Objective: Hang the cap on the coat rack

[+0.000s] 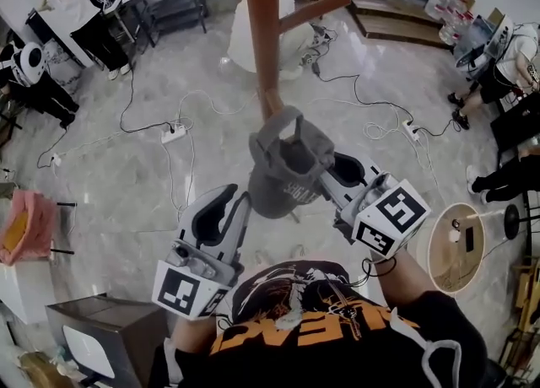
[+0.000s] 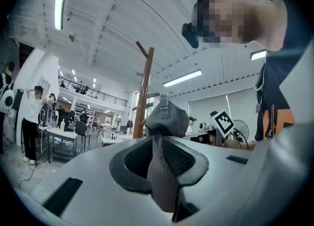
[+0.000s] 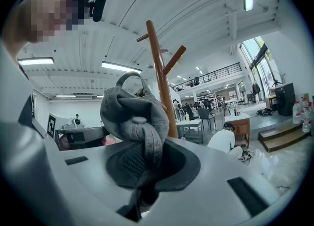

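Closest to us, our left gripper (image 1: 243,202) and right gripper (image 1: 327,172) are each clamped on a fold of the cap (image 1: 285,171), holding it stretched between them just short of the coat rack (image 1: 261,32). One slanted peg (image 1: 316,11) branches off the rack's post to the right. The cap's back strap (image 1: 283,118) arches toward the rack. We judge the main risks to be the strap missing the peg, or bunched cloth snagging a jaw on release, so the cap drops at the rack's foot.
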A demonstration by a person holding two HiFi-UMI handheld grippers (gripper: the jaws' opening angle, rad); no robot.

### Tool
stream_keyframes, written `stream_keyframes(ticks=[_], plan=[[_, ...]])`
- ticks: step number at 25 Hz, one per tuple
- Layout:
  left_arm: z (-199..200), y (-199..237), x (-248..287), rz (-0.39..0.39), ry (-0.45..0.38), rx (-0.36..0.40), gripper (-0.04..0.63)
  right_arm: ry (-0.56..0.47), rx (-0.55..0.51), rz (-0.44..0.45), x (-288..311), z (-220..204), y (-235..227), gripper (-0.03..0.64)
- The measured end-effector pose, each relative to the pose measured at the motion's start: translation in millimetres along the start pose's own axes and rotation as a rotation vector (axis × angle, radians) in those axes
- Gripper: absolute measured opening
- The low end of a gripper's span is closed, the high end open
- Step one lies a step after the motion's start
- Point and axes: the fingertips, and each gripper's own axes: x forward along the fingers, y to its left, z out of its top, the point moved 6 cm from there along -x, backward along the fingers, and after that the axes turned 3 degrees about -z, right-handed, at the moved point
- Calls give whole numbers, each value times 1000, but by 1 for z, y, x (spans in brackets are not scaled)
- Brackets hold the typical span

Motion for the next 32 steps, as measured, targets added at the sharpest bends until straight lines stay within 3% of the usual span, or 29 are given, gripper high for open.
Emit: stream_keyframes(ticks=[7,32], plan=[[-5,15,1,-20,10,-11,86,-8,13,-54,13,-7,-14,49],[-6,25,-12,26,21,-4,86,37,40,-100,51,-45,-43,51]])
